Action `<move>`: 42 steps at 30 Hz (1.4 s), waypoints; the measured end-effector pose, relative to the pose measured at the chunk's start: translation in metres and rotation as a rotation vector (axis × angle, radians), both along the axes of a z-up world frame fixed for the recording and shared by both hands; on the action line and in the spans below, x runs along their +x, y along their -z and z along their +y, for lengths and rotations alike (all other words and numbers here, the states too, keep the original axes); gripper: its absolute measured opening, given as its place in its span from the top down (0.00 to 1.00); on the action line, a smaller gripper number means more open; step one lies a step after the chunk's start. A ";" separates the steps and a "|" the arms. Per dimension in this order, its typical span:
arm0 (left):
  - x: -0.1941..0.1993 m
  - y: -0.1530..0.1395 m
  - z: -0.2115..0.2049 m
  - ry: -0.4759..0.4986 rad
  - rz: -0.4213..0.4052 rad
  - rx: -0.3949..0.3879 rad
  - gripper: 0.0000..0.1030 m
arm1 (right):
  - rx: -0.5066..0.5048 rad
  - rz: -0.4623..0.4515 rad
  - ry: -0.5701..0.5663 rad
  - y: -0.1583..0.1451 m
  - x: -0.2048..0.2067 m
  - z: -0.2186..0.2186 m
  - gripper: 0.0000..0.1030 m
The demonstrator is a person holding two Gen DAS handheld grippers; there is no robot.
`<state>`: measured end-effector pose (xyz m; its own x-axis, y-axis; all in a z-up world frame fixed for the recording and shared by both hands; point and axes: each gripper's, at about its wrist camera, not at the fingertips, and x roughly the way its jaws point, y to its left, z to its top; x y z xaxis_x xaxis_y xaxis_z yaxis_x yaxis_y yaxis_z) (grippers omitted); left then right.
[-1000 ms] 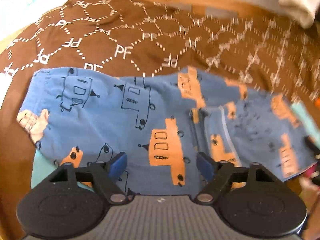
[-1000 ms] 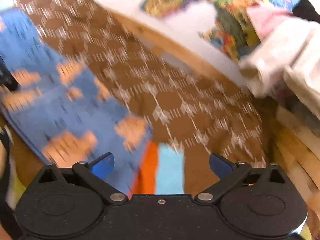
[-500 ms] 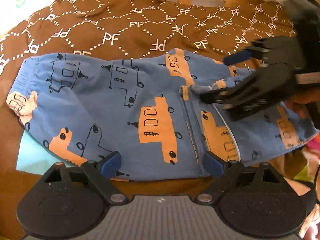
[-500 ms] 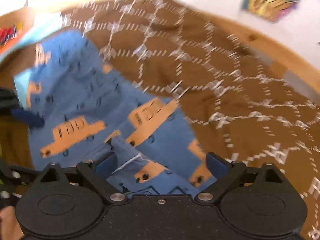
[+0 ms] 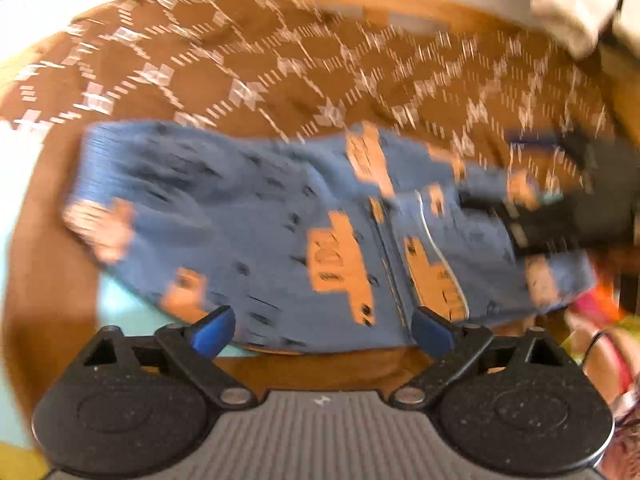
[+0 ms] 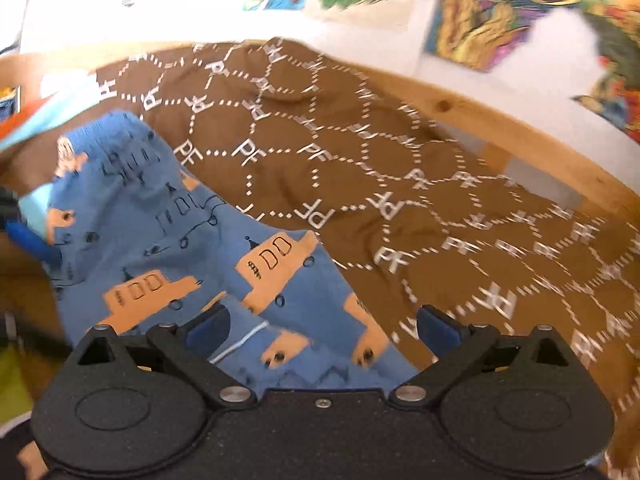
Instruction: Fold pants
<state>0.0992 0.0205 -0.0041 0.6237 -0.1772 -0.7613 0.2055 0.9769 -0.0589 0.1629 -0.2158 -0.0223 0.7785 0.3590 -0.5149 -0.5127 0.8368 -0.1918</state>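
Colourful posters [image 6: 480,12] only behind right-wrist pants [image 6: 160,248]

Wooden rail [image 6: 472,104] borders bedspread [image 6: 360,184].

The left tool [image 5: 322,326] tilts steeply downward, its jaws opening, blue pads [image 5: 212,330] spread wide with nothing pinched between them. The right tool [image 6: 322,326] points down at a shallower slant, its jaws likewise opening and gripping nothing. In the left wrist view the right tool shows as a dark blurred shape at the right edge, well apart from the left one.
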 end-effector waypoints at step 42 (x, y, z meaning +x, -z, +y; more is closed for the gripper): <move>0.016 -0.004 0.107 -0.406 -0.288 -0.215 0.40 | 0.081 0.171 0.191 0.038 -0.058 0.037 0.01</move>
